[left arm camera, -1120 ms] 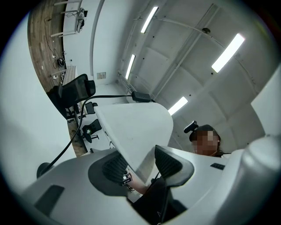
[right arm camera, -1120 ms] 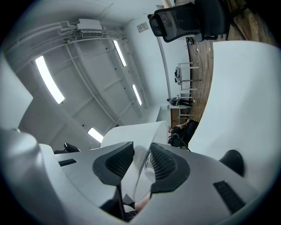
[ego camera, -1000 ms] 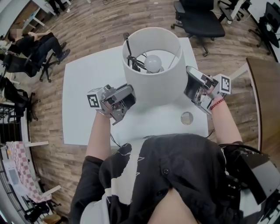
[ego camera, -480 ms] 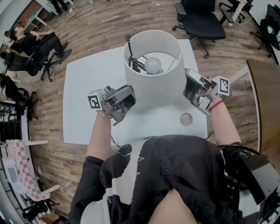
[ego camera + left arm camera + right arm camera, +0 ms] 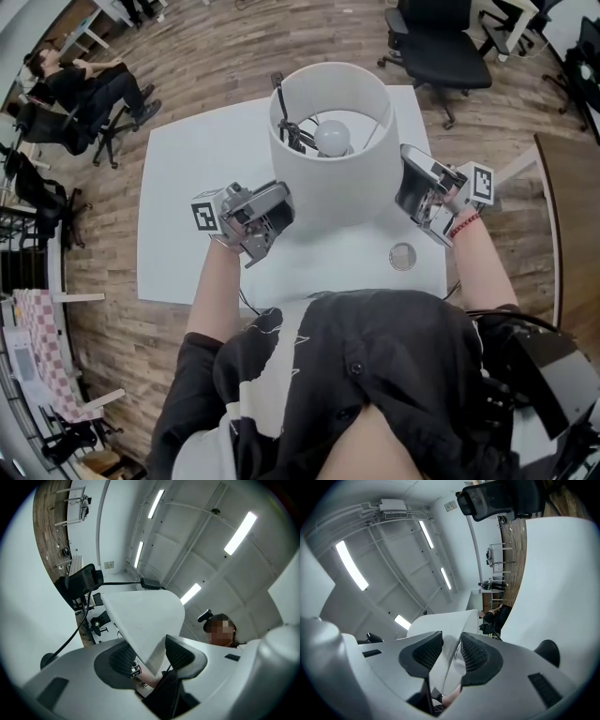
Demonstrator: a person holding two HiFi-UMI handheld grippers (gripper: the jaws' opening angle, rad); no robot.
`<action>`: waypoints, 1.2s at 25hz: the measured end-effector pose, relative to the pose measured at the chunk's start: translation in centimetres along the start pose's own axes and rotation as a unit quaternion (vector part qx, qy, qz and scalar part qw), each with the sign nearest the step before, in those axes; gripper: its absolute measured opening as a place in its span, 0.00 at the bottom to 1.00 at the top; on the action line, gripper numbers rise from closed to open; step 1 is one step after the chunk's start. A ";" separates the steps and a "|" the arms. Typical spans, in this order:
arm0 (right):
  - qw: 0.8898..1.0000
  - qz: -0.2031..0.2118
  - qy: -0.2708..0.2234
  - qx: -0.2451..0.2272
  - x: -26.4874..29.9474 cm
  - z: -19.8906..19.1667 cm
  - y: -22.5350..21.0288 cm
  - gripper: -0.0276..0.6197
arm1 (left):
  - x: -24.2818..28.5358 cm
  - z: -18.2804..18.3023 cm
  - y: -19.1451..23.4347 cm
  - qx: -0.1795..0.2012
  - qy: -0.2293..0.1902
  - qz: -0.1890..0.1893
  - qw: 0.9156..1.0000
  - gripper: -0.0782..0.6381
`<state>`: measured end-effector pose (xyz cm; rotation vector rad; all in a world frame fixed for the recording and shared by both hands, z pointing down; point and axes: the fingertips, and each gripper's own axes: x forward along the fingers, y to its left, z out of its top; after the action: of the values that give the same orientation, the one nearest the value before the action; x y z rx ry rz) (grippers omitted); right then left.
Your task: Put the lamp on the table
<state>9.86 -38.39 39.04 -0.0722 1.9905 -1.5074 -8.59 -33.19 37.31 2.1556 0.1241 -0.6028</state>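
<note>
From where I stood, the lamp (image 5: 330, 141) was over the middle of the white worktop (image 5: 187, 187), held upright by its pale drum shade (image 5: 328, 192) with a claw on each side. The left claw (image 5: 277, 204) had the lower rim of the shade at about 8 o'clock. Its ribbed pads (image 5: 180, 651) were closed narrow on the thin edge, which ran straight between them. The right claw (image 5: 405, 184) had the same rim at about 4 o'clock, its pads (image 5: 474, 654) likewise pinched onto the shade wall with hardly a gap. Down through the open top of the shade I could see the round bulb (image 5: 333, 137) and some dark wire fittings beside it. A black cord (image 5: 84, 620) trailed away below the shade. The shade hid the lamp's base, so I could not tell whether it was touching the worktop. A small round disc (image 5: 401, 255) lay on the worktop at 5 o'clock from the lamp, just beside the right claw. On the wooden floor (image 5: 234, 47), a black office chair (image 5: 441, 42) stood off at 1 o'clock. Someone in dark clothes sat in another chair (image 5: 89, 89) well away at 10 o'clock.
</note>
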 end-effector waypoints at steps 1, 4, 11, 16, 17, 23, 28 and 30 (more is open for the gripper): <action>1.000 0.000 0.001 -0.001 0.0 0.1 -0.1 0.23 | 0.0 0.0 0.1 -0.001 0.000 0.001 1.000 0.38; 1.000 0.000 0.001 0.001 0.1 0.1 -0.1 0.23 | -0.1 -0.1 0.1 -0.005 0.001 0.001 1.000 0.38; 1.000 0.005 0.001 0.007 0.1 0.1 -0.1 0.23 | -0.2 0.0 0.0 -0.005 -0.002 -0.004 1.000 0.38; 1.000 0.009 0.002 0.011 0.1 0.1 -0.3 0.23 | 0.0 0.0 -0.1 -0.001 -0.002 -0.001 1.000 0.38; 1.000 0.010 0.002 0.012 0.1 0.1 -0.3 0.23 | 0.0 0.0 -0.1 0.000 -0.003 0.000 1.000 0.38; 1.000 0.009 0.003 0.028 0.1 0.1 -0.4 0.23 | 0.1 -0.2 -0.5 0.005 -0.021 0.013 1.000 0.38; 0.999 0.001 0.012 0.040 -0.2 0.0 -0.6 0.23 | -0.4 -0.3 -0.3 0.010 -0.035 0.028 0.999 0.38; 0.999 0.001 0.020 0.036 0.0 0.3 -0.5 0.23 | -0.7 -0.3 -0.1 0.013 -0.040 0.029 0.999 0.38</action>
<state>9.84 -38.77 39.47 -0.0113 1.9652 -1.5895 -9.17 -32.82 37.71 2.1501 0.0101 -0.6591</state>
